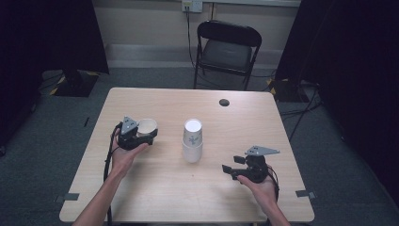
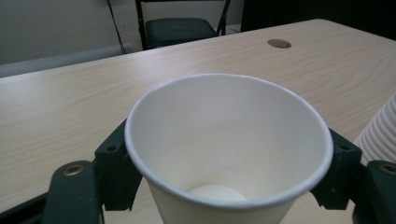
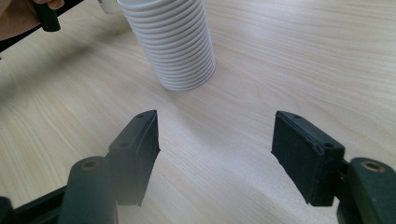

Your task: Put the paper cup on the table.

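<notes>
High view: the left tongs point(image 1: 147, 133) grip an upright white paper cup point(image 1: 147, 126) by its sides, over the left part of the wooden table point(image 1: 155, 188). The left hand point(image 1: 123, 157) holds the tongs from below. A stack point(image 1: 193, 140) of white cups stands mouth down near the table's middle, well apart from the held cup. The right tongs point(image 1: 231, 165) hover over the right part of the table, jaws spread and empty, pointing toward the stack; the right hand point(image 1: 259, 186) carries them. A dark round grommet point(image 1: 224, 102) sits near the far edge, and a black folding chair point(image 1: 227, 49) stands beyond the table.

Left gripper view: the cup point(image 2: 229, 149), open end up and empty, sits between the two black jaws, one pressing each side below the rim. The ribbed edge of the stack point(image 2: 380, 135) shows at the right.

Right gripper view: the jaws stand wide apart over bare table, nothing between them. The stack point(image 3: 170, 42) stands ahead, its widest rim on the tabletop.
</notes>
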Action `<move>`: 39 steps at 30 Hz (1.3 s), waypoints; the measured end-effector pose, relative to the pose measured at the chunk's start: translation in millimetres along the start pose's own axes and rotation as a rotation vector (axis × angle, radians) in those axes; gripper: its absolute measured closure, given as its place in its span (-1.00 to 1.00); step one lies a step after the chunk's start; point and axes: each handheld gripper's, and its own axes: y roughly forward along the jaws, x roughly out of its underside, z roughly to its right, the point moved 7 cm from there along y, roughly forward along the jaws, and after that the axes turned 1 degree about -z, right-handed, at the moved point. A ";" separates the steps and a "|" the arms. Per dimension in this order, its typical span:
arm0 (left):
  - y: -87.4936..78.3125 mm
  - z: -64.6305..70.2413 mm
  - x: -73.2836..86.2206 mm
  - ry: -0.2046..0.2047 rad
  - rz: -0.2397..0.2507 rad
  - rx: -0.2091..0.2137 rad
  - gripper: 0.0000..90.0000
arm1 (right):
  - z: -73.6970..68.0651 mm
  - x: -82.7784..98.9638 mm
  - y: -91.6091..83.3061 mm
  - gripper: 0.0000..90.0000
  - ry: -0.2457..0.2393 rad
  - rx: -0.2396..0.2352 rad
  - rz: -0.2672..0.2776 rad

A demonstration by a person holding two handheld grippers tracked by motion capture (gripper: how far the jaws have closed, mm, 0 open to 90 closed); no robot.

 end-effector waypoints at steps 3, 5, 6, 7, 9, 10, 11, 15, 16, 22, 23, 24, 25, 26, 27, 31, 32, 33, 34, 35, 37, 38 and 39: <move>1.7 1.2 0.9 0.008 -0.008 0.001 -0.46 | 0.7 0.9 0.5 -0.28 0.014 0.003 -0.006; 3.5 -1.1 2.4 -0.004 -0.012 0.004 -0.47 | 0.2 0.9 -0.2 -0.28 0.016 0.004 -0.003; 4.9 -1.5 4.1 -0.006 -0.019 0.002 -0.49 | 0.0 0.9 -0.6 -0.28 0.014 0.004 -0.003; 6.0 -1.3 6.0 -0.008 -0.030 0.005 -0.50 | 0.0 0.9 -0.8 -0.28 0.010 0.004 -0.002; 8.1 0.3 9.8 -0.004 -0.041 0.013 -0.52 | -0.3 1.2 -0.6 -0.28 0.012 0.003 -0.004; 9.7 0.6 11.8 -0.001 -0.049 0.012 -0.53 | -0.3 1.3 -0.3 -0.28 0.011 0.002 -0.005; 11.7 1.2 14.1 -0.006 -0.058 0.009 -0.53 | -0.2 1.5 0.0 -0.28 0.014 0.002 -0.005; 16.2 4.3 20.3 -0.004 -0.076 0.021 -0.53 | -0.7 3.1 0.6 -0.28 0.017 -0.004 -0.009; 16.4 4.6 20.8 -0.011 -0.073 0.020 -0.53 | -0.9 3.3 0.5 -0.28 0.018 -0.003 -0.011; 15.2 3.2 21.2 -0.010 -0.079 0.013 -0.64 | -0.9 3.3 0.2 -0.28 0.019 -0.003 -0.009; 13.2 2.0 21.5 -0.011 -0.087 0.011 -0.65 | -0.9 3.2 0.0 -0.29 0.020 -0.002 -0.006; 12.1 1.7 21.5 -0.009 -0.088 0.009 -0.65 | -1.0 3.1 -0.1 -0.29 0.019 -0.003 -0.005; 11.0 1.4 21.7 -0.003 -0.091 0.012 -0.65 | -1.1 3.1 -0.1 -0.28 0.018 -0.003 -0.007; 10.4 1.1 22.0 -0.004 -0.096 0.009 -0.65 | -1.1 3.3 0.0 -0.27 0.018 -0.003 -0.008; 9.9 0.8 22.5 0.000 -0.101 0.003 -0.65 | -1.3 3.4 0.3 -0.27 0.019 -0.004 -0.009; 6.7 0.3 24.6 0.011 -0.119 0.007 -0.65 | -2.0 3.8 0.8 -0.27 0.015 -0.005 -0.012; 6.7 0.3 24.6 0.011 -0.119 0.007 -0.65 | -2.0 3.8 0.8 -0.27 0.016 -0.005 -0.012; 6.4 0.8 25.1 -0.001 -0.118 0.003 -0.66 | -1.7 3.9 0.9 -0.28 0.016 -0.004 -0.010; 6.4 0.8 25.1 -0.001 -0.118 0.003 -0.65 | -1.5 4.0 1.2 -0.28 0.017 -0.005 -0.011; 6.2 1.2 26.8 0.016 -0.142 0.007 -0.65 | -1.6 4.1 1.4 -0.28 0.017 -0.005 -0.012; 4.8 2.3 27.8 0.022 -0.160 0.005 -0.65 | -1.6 4.1 1.5 -0.29 0.015 -0.004 -0.013; 2.4 3.1 28.2 0.033 -0.164 0.010 -0.65 | -1.8 4.1 1.2 -0.30 0.014 -0.003 -0.012; 2.4 3.1 28.2 0.033 -0.164 0.010 -0.65 | -1.6 4.0 0.8 -0.30 0.013 -0.001 -0.010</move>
